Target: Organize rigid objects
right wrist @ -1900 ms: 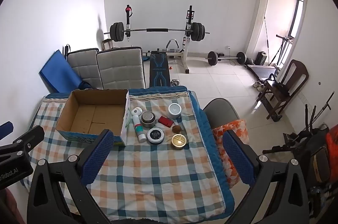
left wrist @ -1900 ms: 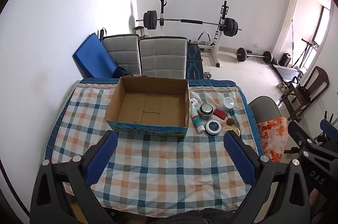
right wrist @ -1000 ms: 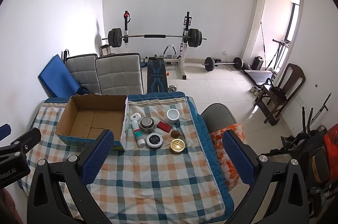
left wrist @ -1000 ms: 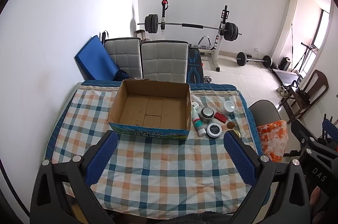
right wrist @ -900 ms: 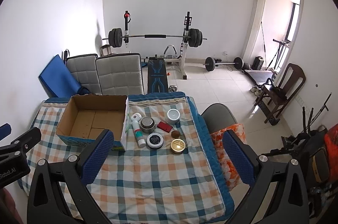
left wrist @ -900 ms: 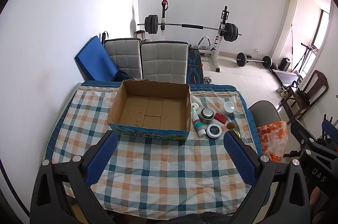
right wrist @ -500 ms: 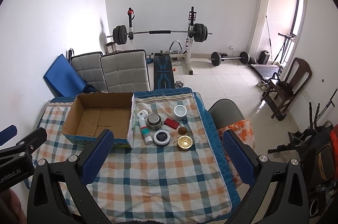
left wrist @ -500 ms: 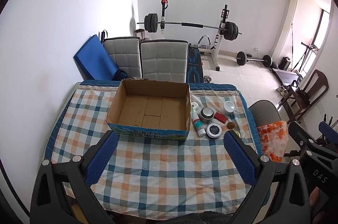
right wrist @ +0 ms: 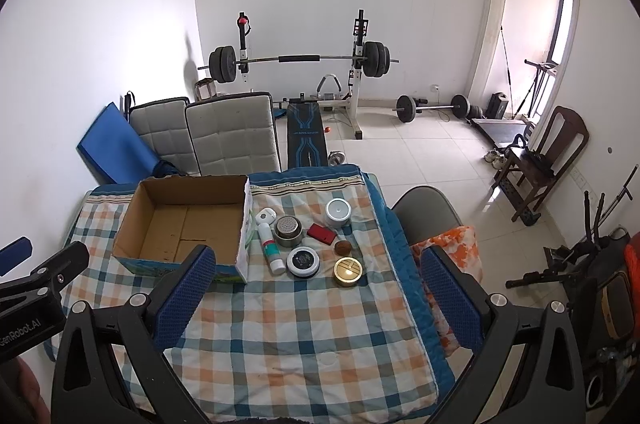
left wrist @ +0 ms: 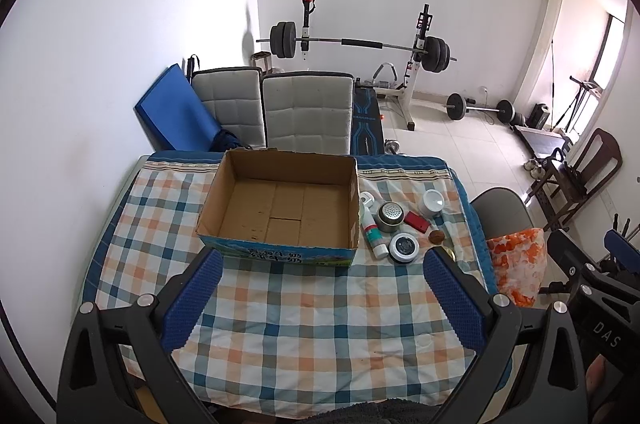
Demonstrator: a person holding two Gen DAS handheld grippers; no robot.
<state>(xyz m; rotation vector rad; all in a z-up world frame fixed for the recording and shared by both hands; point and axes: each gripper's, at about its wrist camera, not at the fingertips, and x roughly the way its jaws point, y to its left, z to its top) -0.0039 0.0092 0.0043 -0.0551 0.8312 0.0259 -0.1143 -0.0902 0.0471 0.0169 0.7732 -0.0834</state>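
An open, empty cardboard box (left wrist: 280,208) (right wrist: 184,224) stands on the checked tablecloth (left wrist: 304,312) (right wrist: 304,328). To its right lie a white and green tube (right wrist: 270,248), a steel cup (right wrist: 288,230), a red case (right wrist: 321,234), a white round jar (right wrist: 338,213), a black-lidded tin (right wrist: 303,262), a gold tin (right wrist: 348,271) and a walnut (right wrist: 343,247). My left gripper (left wrist: 320,300) is open and empty above the table's near part. My right gripper (right wrist: 316,300) is open and empty, near the objects.
Two grey padded chairs (left wrist: 304,116) and a blue mat (left wrist: 172,112) stand behind the table. A grey chair with an orange cloth (right wrist: 448,244) is at the table's right edge. A barbell rack (right wrist: 300,64) and a wooden chair (right wrist: 548,160) stand further off.
The right wrist view has shifted so the table sits a little further right and closer. The left wrist view is almost unchanged. Both grippers stay open.
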